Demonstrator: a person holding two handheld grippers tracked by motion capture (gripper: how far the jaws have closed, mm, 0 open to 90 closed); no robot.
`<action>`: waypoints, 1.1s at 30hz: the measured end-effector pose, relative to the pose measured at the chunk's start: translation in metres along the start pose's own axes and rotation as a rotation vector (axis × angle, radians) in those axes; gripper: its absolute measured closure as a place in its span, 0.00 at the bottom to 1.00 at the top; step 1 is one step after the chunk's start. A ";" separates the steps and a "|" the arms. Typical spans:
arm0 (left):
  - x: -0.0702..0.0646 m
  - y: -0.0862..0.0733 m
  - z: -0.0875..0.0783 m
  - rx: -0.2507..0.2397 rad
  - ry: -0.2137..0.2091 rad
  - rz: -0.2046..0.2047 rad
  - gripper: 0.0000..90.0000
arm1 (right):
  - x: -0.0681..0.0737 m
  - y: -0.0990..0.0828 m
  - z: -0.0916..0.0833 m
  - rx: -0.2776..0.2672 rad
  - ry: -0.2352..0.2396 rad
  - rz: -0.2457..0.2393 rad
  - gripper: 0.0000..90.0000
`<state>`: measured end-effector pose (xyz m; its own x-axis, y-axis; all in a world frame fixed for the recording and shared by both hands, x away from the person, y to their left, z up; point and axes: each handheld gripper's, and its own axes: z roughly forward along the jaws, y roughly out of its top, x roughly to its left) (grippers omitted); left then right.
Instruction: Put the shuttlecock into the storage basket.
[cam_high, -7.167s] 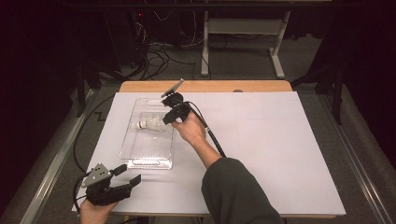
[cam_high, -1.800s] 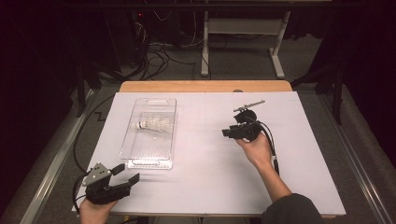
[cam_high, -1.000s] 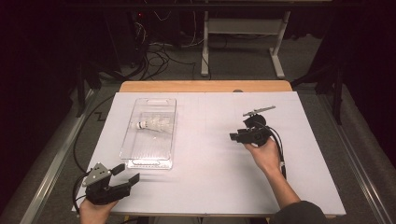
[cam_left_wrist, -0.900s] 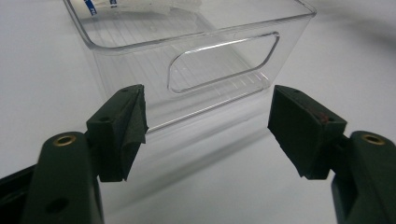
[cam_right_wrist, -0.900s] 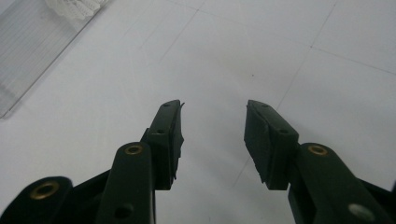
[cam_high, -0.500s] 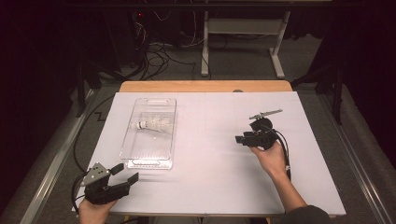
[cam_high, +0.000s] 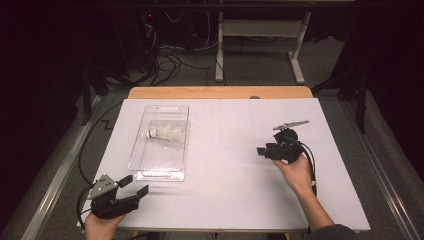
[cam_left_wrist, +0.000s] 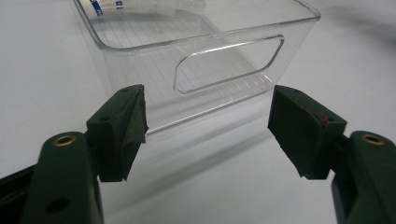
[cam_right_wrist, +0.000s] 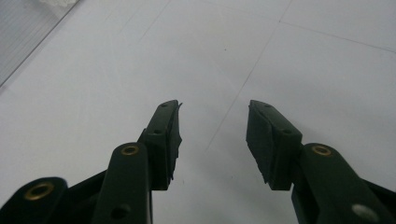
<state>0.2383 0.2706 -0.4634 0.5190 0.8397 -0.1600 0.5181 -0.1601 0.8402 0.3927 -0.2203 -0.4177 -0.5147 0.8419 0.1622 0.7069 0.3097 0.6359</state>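
A clear plastic bin (cam_high: 161, 142) stands on the left half of the white table, and a white shuttlecock (cam_high: 161, 133) lies in its far part. My left gripper (cam_high: 134, 186) rests at the table's near left corner, open and empty, its jaws facing the bin's near end wall (cam_left_wrist: 205, 70) with the handle cut-out. The shuttlecock (cam_left_wrist: 140, 4) is just visible at the top of the left gripper view. My right gripper (cam_high: 263, 150) hovers over the right side of the table, pointing left, open with nothing between its fingers (cam_right_wrist: 164, 135).
The white table (cam_high: 225, 165) has open surface between the bin and the right hand. A wooden strip (cam_high: 220, 92) runs along its far edge. Cables and a desk frame (cam_high: 260, 30) lie on the dark floor beyond.
The right hand has drifted further right and slightly toward the near edge, away from the bin, gripper empty. The left gripper has stayed put.
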 end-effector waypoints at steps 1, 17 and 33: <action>0.000 0.000 0.000 0.000 0.000 0.000 0.32 | 0.000 -0.001 0.000 -0.001 -0.001 0.000 0.61; 0.000 0.000 0.000 0.000 0.002 0.001 0.32 | -0.007 -0.011 -0.006 -0.006 -0.008 0.012 0.61; 0.000 0.000 -0.001 -0.002 0.000 -0.001 0.32 | -0.017 -0.027 -0.016 -0.017 -0.023 0.026 0.61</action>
<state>0.2378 0.2708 -0.4629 0.5185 0.8398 -0.1609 0.5174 -0.1584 0.8409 0.3743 -0.2503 -0.4252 -0.4843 0.8599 0.1615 0.7118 0.2799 0.6442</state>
